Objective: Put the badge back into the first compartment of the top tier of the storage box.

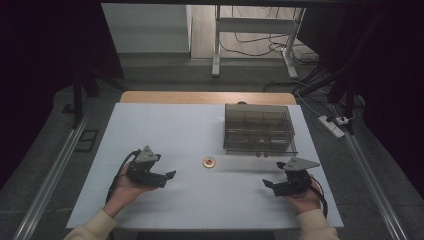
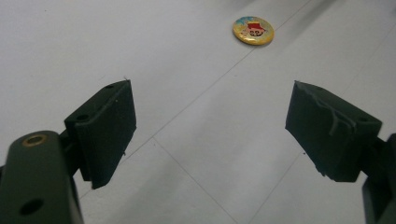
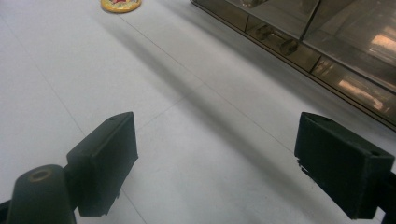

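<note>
Jaws spread wide on your left gripper (image 1: 169,176) and your right gripper (image 1: 267,183), both holding nothing, low over the worktop (image 1: 165,130). Ahead of the left jaws, slightly right, lies the round badge (image 2: 253,30); it's far ahead-left of the right ones. It's flat, so I'd guess closing jaws could skid it away. Ahead-right of the right jaws, the smoky compartment box (image 3: 322,42) could get bumped.

table (image 1: 165,130): matt white, smooth | box (image 1: 258,129): glossy smoked clear plastic | badge (image 2: 253,30): glossy
</note>
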